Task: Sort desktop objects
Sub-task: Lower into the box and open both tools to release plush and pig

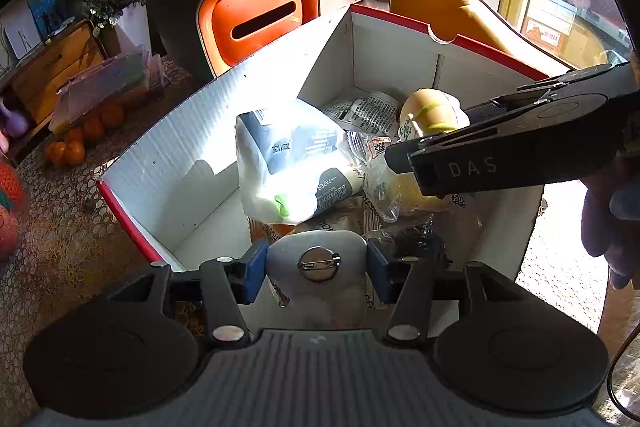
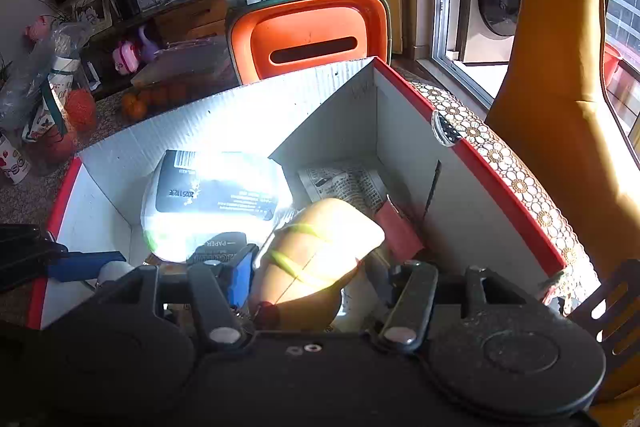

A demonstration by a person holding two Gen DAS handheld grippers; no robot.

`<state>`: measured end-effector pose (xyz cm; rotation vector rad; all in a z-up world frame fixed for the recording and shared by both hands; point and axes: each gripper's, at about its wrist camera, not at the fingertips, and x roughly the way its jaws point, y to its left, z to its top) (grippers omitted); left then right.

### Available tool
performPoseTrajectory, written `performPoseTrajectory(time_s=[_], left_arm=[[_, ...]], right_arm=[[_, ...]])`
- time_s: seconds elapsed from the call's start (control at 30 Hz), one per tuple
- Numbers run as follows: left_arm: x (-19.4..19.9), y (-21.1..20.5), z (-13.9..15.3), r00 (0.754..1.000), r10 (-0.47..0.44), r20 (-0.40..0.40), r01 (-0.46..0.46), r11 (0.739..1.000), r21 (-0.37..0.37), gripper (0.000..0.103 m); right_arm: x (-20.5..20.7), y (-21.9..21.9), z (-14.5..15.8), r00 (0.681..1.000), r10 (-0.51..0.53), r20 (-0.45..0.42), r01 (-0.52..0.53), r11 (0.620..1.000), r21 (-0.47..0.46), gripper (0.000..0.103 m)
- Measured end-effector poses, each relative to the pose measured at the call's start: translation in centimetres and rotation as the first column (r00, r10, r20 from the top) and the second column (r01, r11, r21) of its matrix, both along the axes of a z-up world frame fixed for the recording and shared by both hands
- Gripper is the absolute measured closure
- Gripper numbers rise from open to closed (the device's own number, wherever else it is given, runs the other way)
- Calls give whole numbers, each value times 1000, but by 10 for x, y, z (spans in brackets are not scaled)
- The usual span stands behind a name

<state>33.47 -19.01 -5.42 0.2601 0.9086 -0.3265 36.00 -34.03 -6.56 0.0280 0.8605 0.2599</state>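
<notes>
A white cardboard box with red rims (image 1: 160, 163) (image 2: 500, 187) stands on the table and holds several items. My left gripper (image 1: 318, 267) is shut on a silver pin badge (image 1: 318, 247), its back and clasp facing me, held over the box's near edge. My right gripper (image 2: 316, 267) is shut on a cream wooden toy with green bands (image 2: 316, 251), held over the box's right part; it also shows in the left wrist view (image 1: 432, 111). A white tissue pack with a dark label (image 1: 296, 163) (image 2: 216, 199) lies in the box.
A printed leaflet (image 1: 364, 111) (image 2: 344, 183) and clear snack wrappers (image 1: 384, 183) lie in the box. An orange and green case (image 1: 256, 15) (image 2: 312, 35) stands behind it. Oranges (image 1: 76, 143) and a plastic bag lie left on the lace tablecloth (image 1: 60, 227).
</notes>
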Motion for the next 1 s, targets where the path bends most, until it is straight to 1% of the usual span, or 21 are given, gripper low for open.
performPoseTrajectory(time_s=[0.27, 0.33, 0.43, 0.5, 0.57, 0.6, 0.63, 1.0], left_arm=[[2, 1, -2, 1000, 15, -14, -15, 1000, -12, 52], [0, 1, -1, 1000, 19, -8, -19, 1000, -18, 51], [-3, 1, 2, 1000, 26, 10, -25, 999, -29, 49], [-6, 1, 5, 999, 26, 23, -25, 999, -39, 47], [-10, 3, 10, 998, 35, 48, -33, 998, -44, 40], [-13, 4, 13, 997, 41, 58, -38, 998, -50, 32], [-15, 6, 17, 997, 45, 66, -41, 997, -59, 29], [-44, 28, 48, 989, 78, 125, -63, 991, -119, 29]], right_arm=[[1, 1, -2, 1000, -4, -4, 4, 1000, 3, 43], [2, 1, -2, 1000, -1, -4, 1, 1000, 8, 40], [0, 1, -1, 1000, -2, -1, 2, 1000, 11, 39], [-1, 1, 1, 1000, -2, 2, 2, 1000, 13, 36], [-3, 0, 5, 1000, -5, 7, 5, 1000, 15, 34], [-4, 0, 6, 1000, -7, 9, 7, 1000, 15, 34], [-5, -1, 8, 1000, -9, 10, 9, 1000, 16, 33], [-31, -1, 41, 998, -3, 64, 1, 1000, 29, 27]])
